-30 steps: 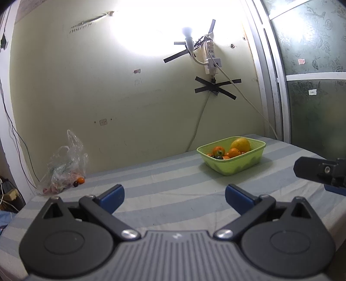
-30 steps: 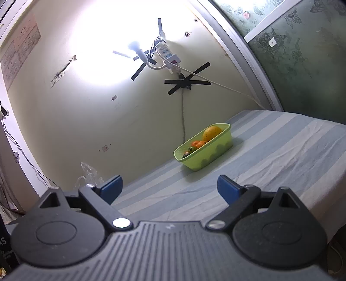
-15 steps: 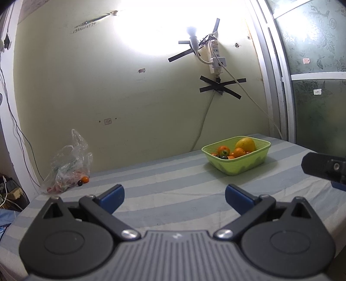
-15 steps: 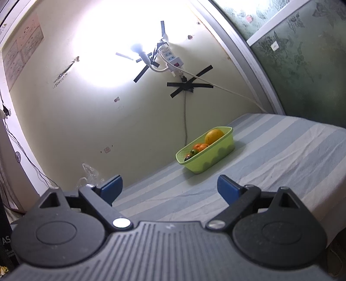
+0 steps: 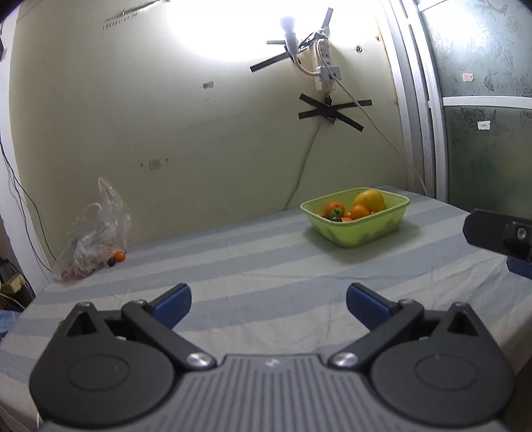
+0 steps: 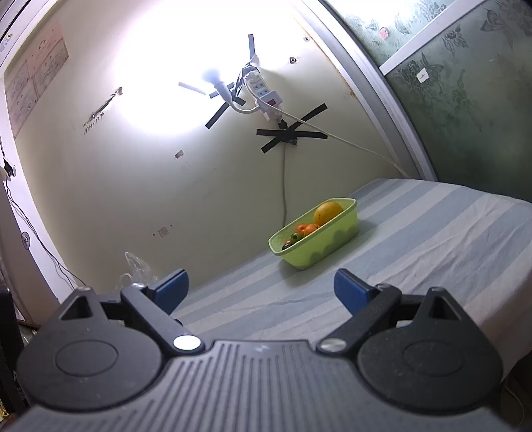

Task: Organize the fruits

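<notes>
Fingers of left gripper point(image 5: 268, 297) and right gripper point(image 6: 261, 287) spread wide, empty, aimed toward green basket point(image 5: 360, 229) at one o'clock, probably ready for picking fruit.

A pale yellow wall point(image 5: 186, 139) carries a very bright lamp point(image 5: 288, 25) and a power strip point(image 5: 324, 66) fixed with black tape. A striped cloth point(image 5: 266, 266) covers the table. Patterned glass panels point(image 5: 482, 99) stand at right.

basket point(image 5: 362, 232): glossy green plastic | sheet point(image 5: 266, 266): matt striped cloth | bag point(image 5: 96, 232): clear crinkled plastic
</notes>
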`<action>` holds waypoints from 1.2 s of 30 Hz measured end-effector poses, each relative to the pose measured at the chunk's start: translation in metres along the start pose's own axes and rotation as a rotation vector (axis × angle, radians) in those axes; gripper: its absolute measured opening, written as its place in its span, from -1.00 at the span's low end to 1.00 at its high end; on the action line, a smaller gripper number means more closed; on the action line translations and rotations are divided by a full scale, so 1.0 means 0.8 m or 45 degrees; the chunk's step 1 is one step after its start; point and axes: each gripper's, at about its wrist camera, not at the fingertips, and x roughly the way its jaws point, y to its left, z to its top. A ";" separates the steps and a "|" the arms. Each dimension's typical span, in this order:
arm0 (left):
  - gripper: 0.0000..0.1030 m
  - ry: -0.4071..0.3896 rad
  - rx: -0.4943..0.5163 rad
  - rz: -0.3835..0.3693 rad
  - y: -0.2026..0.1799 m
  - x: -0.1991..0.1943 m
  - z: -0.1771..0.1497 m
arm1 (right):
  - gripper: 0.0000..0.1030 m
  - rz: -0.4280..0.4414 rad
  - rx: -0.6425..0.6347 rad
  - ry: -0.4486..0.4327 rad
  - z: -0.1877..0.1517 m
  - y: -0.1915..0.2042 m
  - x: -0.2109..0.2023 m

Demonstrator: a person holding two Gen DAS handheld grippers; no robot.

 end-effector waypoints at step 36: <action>1.00 0.074 0.033 0.105 0.007 0.023 -0.010 | 0.87 -0.023 0.004 0.020 -0.006 0.002 0.005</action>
